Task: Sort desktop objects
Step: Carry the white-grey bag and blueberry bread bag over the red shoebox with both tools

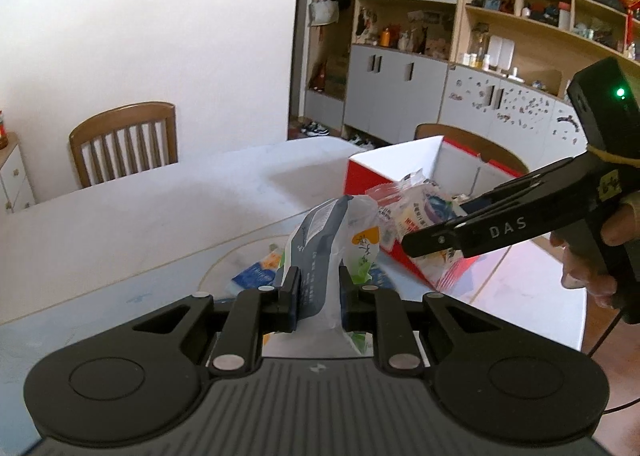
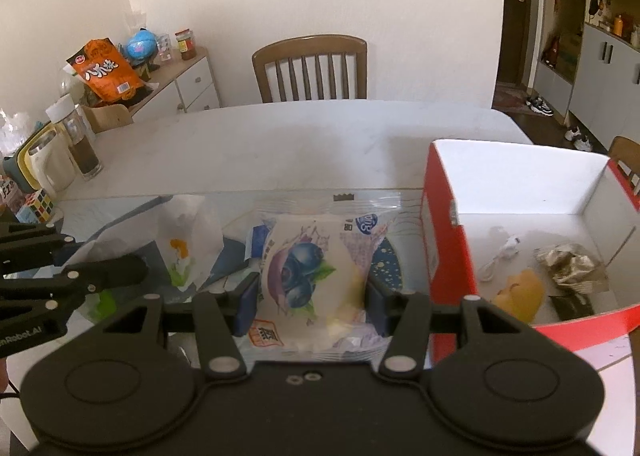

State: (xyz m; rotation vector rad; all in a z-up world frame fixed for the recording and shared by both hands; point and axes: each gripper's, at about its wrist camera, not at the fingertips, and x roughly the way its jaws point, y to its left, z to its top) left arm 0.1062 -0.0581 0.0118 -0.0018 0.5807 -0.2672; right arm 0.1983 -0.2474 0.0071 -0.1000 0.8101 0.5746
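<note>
While both hands are loaded at once, here's what I'd be nervous about:

Left gripper [image 1: 319, 298]: jaws pinched nearly together on a floppy grey-and-white plastic snack pouch with a green and orange print [image 1: 332, 240], which stands up out of the pads, lifted off the table.

Left risk: the hold is only on the lower edge, so the tall top could flop sideways or slide out if the hand swings fast.

Right gripper [image 2: 312, 306]: about half open, pads squeezing both sides of a puffy clear-wrapped bread pack with a blueberry picture [image 2: 310, 268].

Right risk: it's an air-filled bag (slippery film too), so it could squirt out or get crushed.

Red cardboard box with white inside [image 2: 444, 240]: just right of the bread pack, already holding a yellow piece, a white cable and a crumpled wrapper.

Box risk: its near wall sits close to the bread, so a low approach could clip the rim and shove the box.

Crowding: in the left view the right gripper hangs over the box, near the pouch, so the two could bump.

Pale tabletop [image 2: 280, 143]: blue packets [image 1: 256, 276] left underneath could get dragged along.
</note>
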